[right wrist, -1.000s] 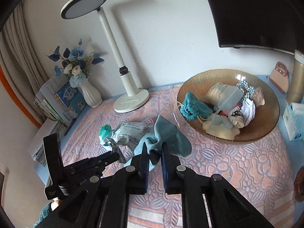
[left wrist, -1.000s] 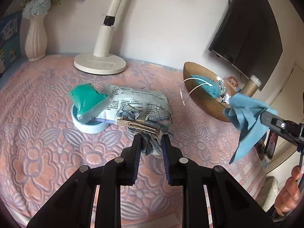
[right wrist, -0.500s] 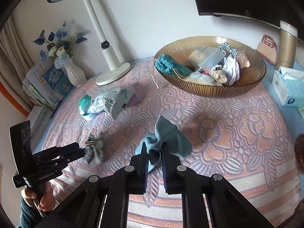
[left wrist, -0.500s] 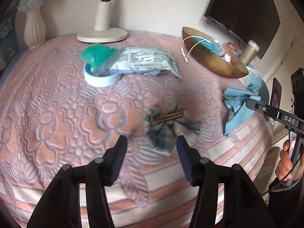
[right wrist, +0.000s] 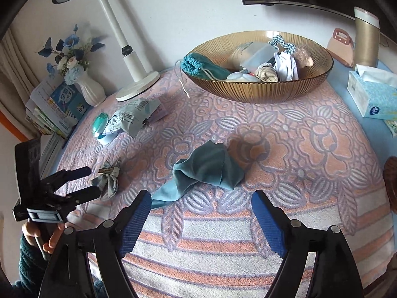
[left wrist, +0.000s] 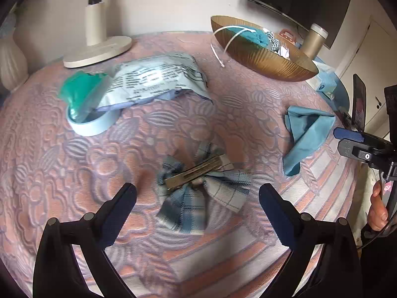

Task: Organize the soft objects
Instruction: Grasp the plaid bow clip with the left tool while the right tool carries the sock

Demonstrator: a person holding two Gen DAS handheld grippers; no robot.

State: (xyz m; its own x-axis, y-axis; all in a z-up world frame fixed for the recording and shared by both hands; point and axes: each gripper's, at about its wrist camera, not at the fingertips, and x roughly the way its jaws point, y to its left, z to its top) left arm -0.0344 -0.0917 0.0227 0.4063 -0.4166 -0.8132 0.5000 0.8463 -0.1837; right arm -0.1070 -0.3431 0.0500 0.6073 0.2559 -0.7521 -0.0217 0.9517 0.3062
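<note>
A plaid fabric bow with a metal clip [left wrist: 201,188] lies on the patterned tablecloth just in front of my left gripper [left wrist: 197,196], which is open and empty; the bow also shows in the right wrist view [right wrist: 108,177]. A teal cloth [right wrist: 206,171] lies crumpled on the table just ahead of my right gripper [right wrist: 201,204], which is open and empty; the cloth also shows in the left wrist view [left wrist: 304,134]. A ribbed amber bowl [right wrist: 263,90] at the back holds several soft items, among them a teal drawstring pouch [right wrist: 203,68].
A printed plastic packet [left wrist: 153,79] rests on a pale blue ring with a green item [left wrist: 82,92]. A white lamp base [left wrist: 98,52], a vase of flowers [right wrist: 89,89], a tissue box [right wrist: 372,94], a gold tumbler [right wrist: 366,41] and stacked books [right wrist: 57,109] ring the table.
Both grippers lowered to the table and opened. The left let go of the plaid bow, the right let go of the teal cloth; both items now lie on the tablecloth.
</note>
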